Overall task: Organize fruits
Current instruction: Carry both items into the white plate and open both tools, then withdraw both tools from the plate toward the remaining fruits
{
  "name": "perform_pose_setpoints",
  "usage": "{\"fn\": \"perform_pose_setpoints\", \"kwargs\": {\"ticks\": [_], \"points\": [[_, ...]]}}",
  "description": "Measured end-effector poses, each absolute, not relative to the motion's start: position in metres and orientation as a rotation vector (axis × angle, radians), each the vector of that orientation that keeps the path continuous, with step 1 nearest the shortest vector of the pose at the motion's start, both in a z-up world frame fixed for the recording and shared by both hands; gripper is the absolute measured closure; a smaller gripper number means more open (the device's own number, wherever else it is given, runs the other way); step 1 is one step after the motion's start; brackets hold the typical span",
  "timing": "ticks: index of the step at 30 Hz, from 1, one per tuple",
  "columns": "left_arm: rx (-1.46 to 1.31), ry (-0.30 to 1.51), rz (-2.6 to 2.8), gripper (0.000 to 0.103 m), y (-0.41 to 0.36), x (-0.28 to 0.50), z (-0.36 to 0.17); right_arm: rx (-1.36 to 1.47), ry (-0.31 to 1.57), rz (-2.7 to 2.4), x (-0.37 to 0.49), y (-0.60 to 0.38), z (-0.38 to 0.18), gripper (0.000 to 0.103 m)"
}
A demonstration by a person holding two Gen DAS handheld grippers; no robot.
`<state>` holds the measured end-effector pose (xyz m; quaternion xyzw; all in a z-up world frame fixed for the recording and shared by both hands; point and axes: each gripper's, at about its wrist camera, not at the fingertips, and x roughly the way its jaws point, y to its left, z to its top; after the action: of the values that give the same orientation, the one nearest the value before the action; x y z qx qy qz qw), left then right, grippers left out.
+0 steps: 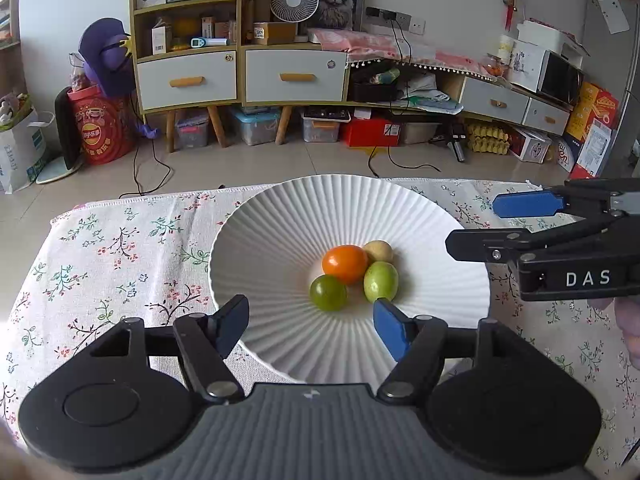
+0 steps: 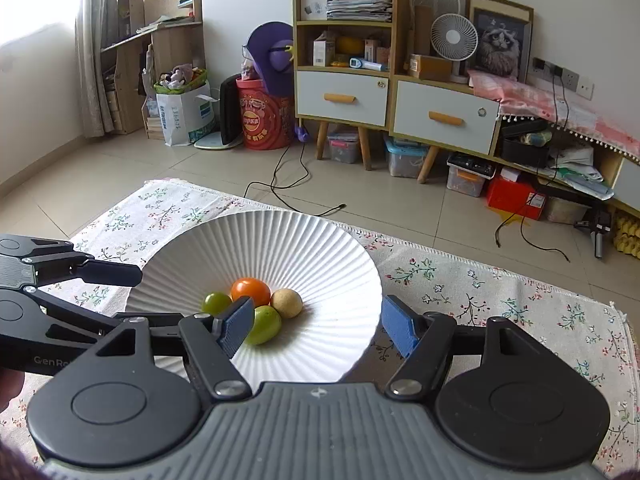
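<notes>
Both tongs, left gripper [image 1: 310, 330] and right gripper [image 2: 318, 326], are hanging wide open, gripping nothing. Four fruits are sitting bunched in the white plate [image 1: 280, 216]: orange one [image 1: 345, 263], two green, one tan.

floral tablecloth [image 1: 120, 248], white fan [image 1: 294, 0], cat picture [image 1: 336, 0], red bucket [image 1: 102, 128].

Four small fruits [image 1: 352, 276] clustered in white plate [image 1: 280, 220].

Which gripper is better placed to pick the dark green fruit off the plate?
Left, probably. The left gripper has open jaws squarely facing the dark green fruit on the plate. The right gripper is open too, but that fruit lies left of its gap.
</notes>
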<state>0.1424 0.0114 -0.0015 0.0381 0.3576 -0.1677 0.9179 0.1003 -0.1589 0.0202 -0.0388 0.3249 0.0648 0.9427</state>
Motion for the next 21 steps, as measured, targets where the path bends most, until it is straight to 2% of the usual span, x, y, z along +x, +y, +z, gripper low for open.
{"fn": "perform_pose_setpoints", "kwargs": {"ticks": [5, 21], "points": [[0.087, 0.725, -0.344, 0.024, 0.017, 0.131, 0.005, -0.071, 0.667, 0.11, 0.088, -0.158, 0.028, 0.028], [0.094, 0.743, -0.354, 0.006, 0.032, 0.097, 0.017, -0.057, 0.701, 0.092, 0.051, -0.143, 0.043, 0.012]]}}
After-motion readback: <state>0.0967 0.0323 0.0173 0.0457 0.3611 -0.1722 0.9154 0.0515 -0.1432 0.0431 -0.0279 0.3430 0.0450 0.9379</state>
